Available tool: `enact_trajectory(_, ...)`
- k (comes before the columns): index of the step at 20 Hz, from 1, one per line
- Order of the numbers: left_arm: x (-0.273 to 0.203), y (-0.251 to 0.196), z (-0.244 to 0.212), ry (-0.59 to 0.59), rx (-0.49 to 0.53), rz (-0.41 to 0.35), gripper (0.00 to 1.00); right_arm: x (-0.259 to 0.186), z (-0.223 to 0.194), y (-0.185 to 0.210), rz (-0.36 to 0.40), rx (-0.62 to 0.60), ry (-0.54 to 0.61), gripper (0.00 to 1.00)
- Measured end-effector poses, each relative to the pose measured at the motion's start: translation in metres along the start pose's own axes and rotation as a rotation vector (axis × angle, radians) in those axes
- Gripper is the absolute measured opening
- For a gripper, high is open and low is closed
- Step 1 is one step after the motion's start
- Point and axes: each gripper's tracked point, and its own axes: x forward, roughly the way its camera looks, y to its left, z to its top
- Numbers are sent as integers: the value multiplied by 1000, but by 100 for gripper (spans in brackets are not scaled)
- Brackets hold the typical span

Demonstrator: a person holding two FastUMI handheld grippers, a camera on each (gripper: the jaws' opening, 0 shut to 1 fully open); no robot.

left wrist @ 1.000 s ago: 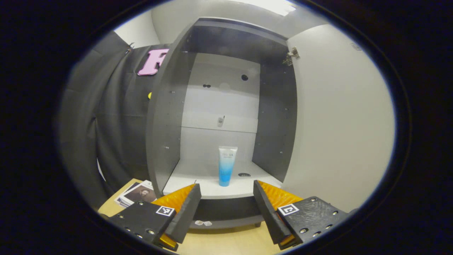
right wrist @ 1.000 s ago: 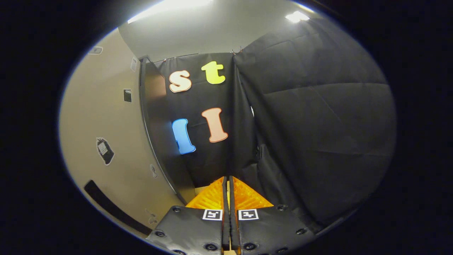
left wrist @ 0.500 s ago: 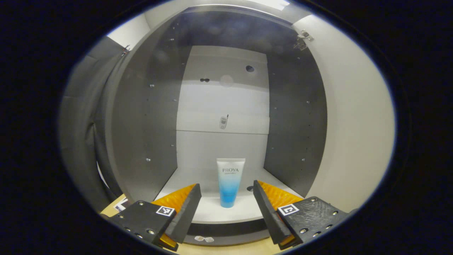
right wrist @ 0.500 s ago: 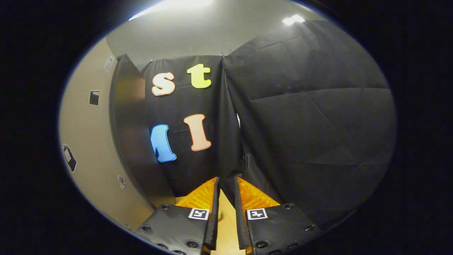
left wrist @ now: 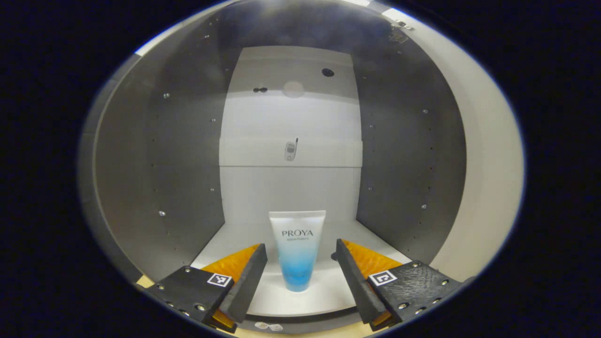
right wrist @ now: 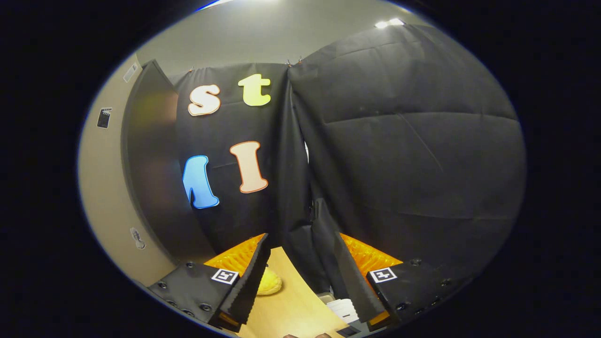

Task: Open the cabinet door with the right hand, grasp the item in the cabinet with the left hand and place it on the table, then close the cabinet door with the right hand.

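Your left gripper [left wrist: 297, 263] faces into cabinet [left wrist: 188, 155]; tube [left wrist: 296, 249] stands upright on cabinet floor, between its fingers, untouched; door [left wrist: 488, 159] swung out at right; your right gripper [right wrist: 300, 277] over table [right wrist: 291, 305], yellow item [right wrist: 268, 283] beside its left finger.

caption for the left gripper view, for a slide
Open left gripper lined up on the upright tube inside the open cabinet.

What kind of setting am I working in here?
Likely a staged test booth, not a real home: black cloth wall, a nearly bare cabinet holding one tube, and a wooden table.
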Motion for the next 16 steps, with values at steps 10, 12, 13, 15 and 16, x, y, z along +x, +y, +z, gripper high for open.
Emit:
enact_trajectory(10, 22, 0, -4, 18, -23, -19, 73, 13, -9, -7, -39, -24, 25, 92)
enact_trajectory(12, 22, 5, 1, 5, -7, 1, 62, 15, -10, -7, -37, -19, 31, 98)
enact_trajectory(13, 20, 5, 3, -1, -2, 1, 58, 16, -10, -7, -36, -12, 32, 98)
enact_trajectory(15, 21, 4, 1, 0, -2, -1, 55, 17, -9, -7, -36, -2, 27, 98)
enact_trajectory(16, 21, 2, 2, 1, -4, -10, 55, 16, -9, -9, -40, -2, 24, 98)
